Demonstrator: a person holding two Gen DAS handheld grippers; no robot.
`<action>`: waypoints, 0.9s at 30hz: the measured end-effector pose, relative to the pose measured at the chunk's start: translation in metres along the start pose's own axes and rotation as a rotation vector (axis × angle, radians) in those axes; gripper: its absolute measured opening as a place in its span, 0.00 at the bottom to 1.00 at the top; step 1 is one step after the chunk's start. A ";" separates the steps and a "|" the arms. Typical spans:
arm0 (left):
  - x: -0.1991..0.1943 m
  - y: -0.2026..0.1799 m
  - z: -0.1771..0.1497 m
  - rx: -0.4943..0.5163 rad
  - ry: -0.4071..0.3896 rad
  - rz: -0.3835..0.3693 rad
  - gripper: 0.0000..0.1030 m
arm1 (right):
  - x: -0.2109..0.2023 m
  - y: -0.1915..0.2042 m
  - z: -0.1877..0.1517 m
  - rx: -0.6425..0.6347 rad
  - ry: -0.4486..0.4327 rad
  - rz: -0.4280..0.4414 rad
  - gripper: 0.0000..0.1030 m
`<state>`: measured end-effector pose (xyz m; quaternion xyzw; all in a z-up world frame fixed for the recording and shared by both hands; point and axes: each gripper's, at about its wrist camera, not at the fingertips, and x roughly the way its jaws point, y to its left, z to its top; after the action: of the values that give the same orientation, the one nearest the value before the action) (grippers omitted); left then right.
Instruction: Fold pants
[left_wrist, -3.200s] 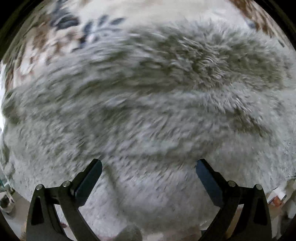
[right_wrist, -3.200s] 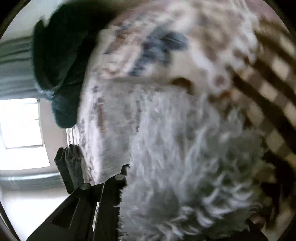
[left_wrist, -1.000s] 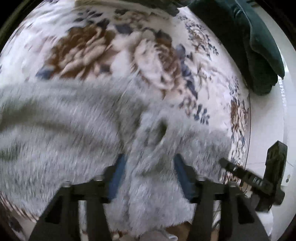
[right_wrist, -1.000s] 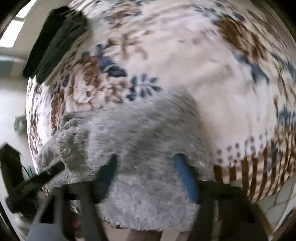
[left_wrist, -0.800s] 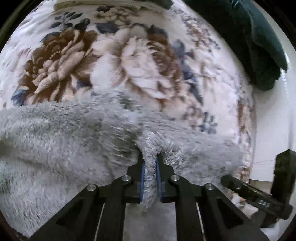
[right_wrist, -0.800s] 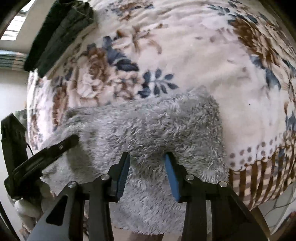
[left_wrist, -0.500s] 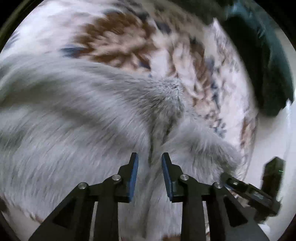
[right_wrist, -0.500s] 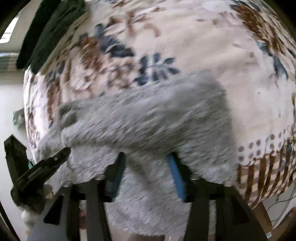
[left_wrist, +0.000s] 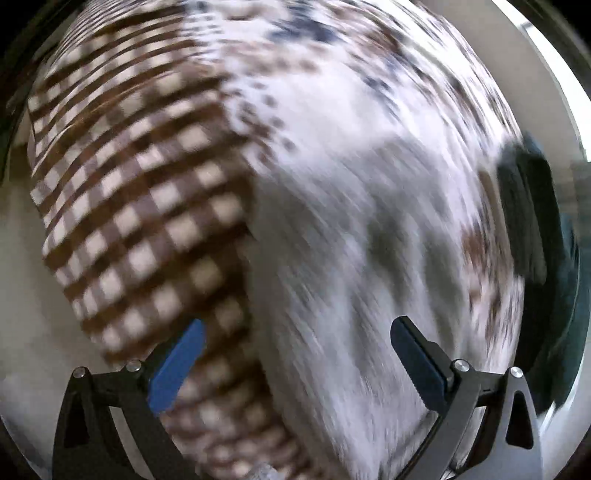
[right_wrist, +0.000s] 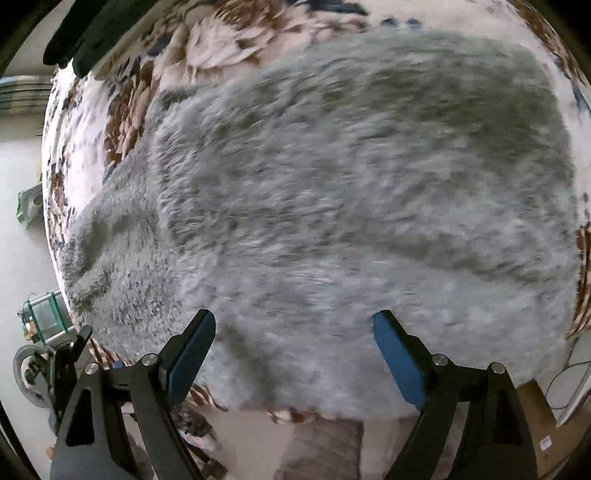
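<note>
1. Left gripper (left_wrist: 295, 354): jaws opening wide, nothing between them. A moment ago they pinched a ridge of the pants; now the blurred view shows only the blanket (left_wrist: 140, 206), checked at left, floral at right.
2. Right gripper (right_wrist: 293, 347): jaws opening, pads clear of the pile, above the lower edge of the pants (right_wrist: 351, 192).
3. Pants: grey, fluffy, lying flat across the frame centre on the floral blanket, with a bunched end at left.
4. Reading: both grips are let go, so one fold appears laid; the next fold likely needs a fresh grasp.
</note>
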<state>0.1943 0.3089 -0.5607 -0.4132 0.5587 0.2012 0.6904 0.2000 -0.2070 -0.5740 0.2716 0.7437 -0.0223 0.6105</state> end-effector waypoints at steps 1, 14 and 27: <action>0.007 0.004 0.005 -0.019 -0.003 0.000 0.99 | 0.004 0.007 0.001 -0.009 -0.002 -0.009 0.87; -0.014 -0.040 0.007 0.162 -0.195 -0.161 0.14 | 0.019 0.056 0.014 -0.130 -0.069 -0.220 0.87; 0.016 -0.052 0.017 0.240 -0.128 -0.151 0.14 | -0.004 0.025 0.018 -0.085 -0.133 -0.297 0.87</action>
<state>0.2479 0.2896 -0.5568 -0.3548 0.5008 0.1065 0.7823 0.2267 -0.1942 -0.5671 0.1307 0.7340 -0.0985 0.6591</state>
